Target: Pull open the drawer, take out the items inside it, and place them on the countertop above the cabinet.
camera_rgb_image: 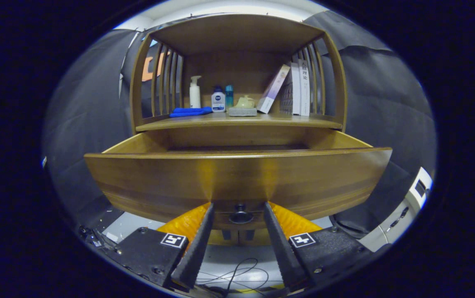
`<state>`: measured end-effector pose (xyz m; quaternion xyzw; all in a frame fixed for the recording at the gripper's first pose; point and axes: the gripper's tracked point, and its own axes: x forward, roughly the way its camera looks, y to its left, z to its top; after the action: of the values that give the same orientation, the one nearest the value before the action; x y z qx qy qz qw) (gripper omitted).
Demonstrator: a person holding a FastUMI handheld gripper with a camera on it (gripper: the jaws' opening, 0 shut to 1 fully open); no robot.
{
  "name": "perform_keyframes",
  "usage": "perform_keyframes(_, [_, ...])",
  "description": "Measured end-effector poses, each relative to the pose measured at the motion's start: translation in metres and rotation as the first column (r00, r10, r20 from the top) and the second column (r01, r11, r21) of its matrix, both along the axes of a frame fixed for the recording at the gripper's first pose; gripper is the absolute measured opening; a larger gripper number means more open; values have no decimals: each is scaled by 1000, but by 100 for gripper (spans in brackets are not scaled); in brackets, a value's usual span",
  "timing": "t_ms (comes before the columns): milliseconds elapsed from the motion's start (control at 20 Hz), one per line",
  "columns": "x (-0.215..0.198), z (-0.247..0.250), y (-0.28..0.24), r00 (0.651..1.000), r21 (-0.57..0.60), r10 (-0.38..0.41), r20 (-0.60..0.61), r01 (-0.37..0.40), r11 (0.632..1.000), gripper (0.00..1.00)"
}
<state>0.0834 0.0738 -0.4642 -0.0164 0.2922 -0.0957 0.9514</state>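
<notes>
Gripper view looks up at a wooden cabinet with its drawer (pixel 237 178) pulled out toward the camera; the knob (pixel 240 215) serves as landmark. Up and left of the knob, on the countertop (pixel 303 120), lie a blue cloth (pixel 190 111) and a white pump bottle (pixel 195 92); straight above it stand two small bottles and a pale teapot (pixel 244 102); up and right lean several books (pixel 296 89). The gripper (pixel 238 207) has its fingers spread, one on each side of the knob, gripping nothing. The drawer's front hides the contents, so how they handle cannot be told. The drawer itself looks stiff, solid, fairly heavy; its small knob seems the only handhold.
</notes>
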Motion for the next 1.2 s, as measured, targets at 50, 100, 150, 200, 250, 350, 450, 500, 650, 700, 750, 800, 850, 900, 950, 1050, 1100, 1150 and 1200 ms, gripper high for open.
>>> perform_keyframes(50, [6,0,0,1000,-1,-1,5,1,1000,77])
perform_keyframes(100, [11,1,-1,1000,-5,1,17,-1,1000,77])
perform_keyframes(150, [20,3,-1,1000,-12,4,31,-4,1000,77])
perform_keyframes(200, [24,1,-1,1000,-11,3,27,-3,1000,77])
perform_keyframes(250, [31,2,-2,999,-14,2,34,-2,1000,77])
perform_keyframes(350, [43,-2,-2,1000,-22,4,23,-3,1000,77])
perform_keyframes(450, [54,-4,-1,1000,-29,9,19,-8,1000,77])
perform_keyframes(500, [59,-5,-2,1000,-28,11,18,-10,1000,77])
perform_keyframes(650, [78,-9,-2,1000,-19,14,9,-14,1000,77])
perform_keyframes(700, [84,-11,-3,1000,-17,14,7,-13,1000,77])
perform_keyframes(750, [90,-12,-3,1000,-18,14,3,-14,1000,77])
perform_keyframes(800, [95,-13,-4,1000,-18,14,1,-14,1000,77])
perform_keyframes(850, [102,-14,-5,1000,-19,13,-1,-13,1000,77])
perform_keyframes(900, [107,-15,-6,1000,-21,12,-2,-12,1000,77])
perform_keyframes(950, [113,-16,-7,1000,-23,12,-4,-12,1000,77])
perform_keyframes(1050, [123,-19,-10,1000,-26,13,-4,-13,1000,77])
perform_keyframes(1100, [126,-20,-11,1000,-30,12,-6,-12,999,77])
perform_keyframes(1150, [130,-21,-12,1000,-35,12,-8,-13,999,77])
perform_keyframes(1200, [133,-21,-13,1000,-36,13,-9,-13,999,77])
